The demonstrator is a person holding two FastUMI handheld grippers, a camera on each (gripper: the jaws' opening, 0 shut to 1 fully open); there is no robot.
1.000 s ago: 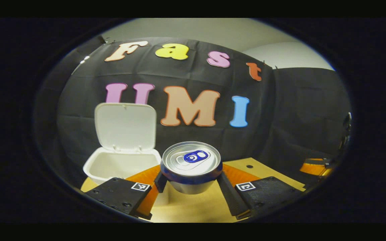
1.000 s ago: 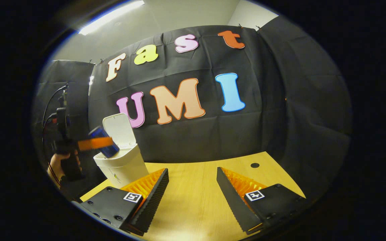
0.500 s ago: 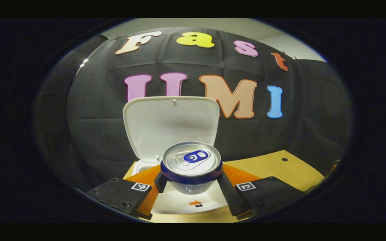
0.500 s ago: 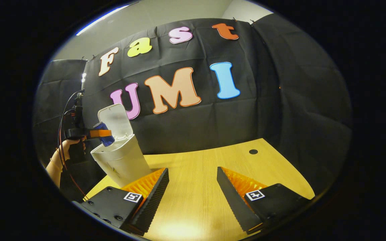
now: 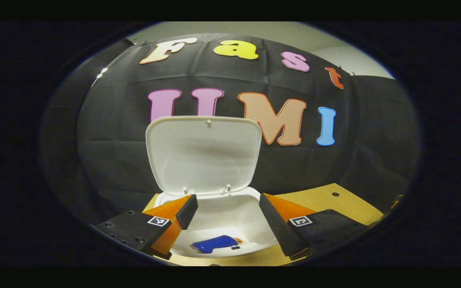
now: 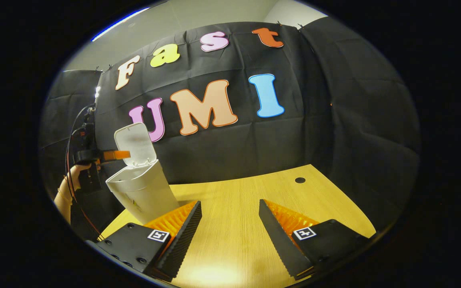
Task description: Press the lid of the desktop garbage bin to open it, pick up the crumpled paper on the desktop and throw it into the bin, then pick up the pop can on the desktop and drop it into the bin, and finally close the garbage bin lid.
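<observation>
The white desktop bin stands open right below my left gripper, its lid upright behind the opening. The blue pop can lies on its side at the bottom of the bin. My left gripper is open, with nothing between its fingers, one on each side of the opening. In the right gripper view the bin stands at the table's left end with its lid raised, and the left gripper hovers over it, held by a hand. My right gripper is open above the table.
The wooden table stretches to the right of the bin, with a small round hole near its far right corner. Black cloth walls close in behind and on the right. Cables hang from the left gripper's handle.
My left gripper carried the can over the bin, then opened. The can dropped out of the fingers into the bin. My right gripper has hardly moved.
</observation>
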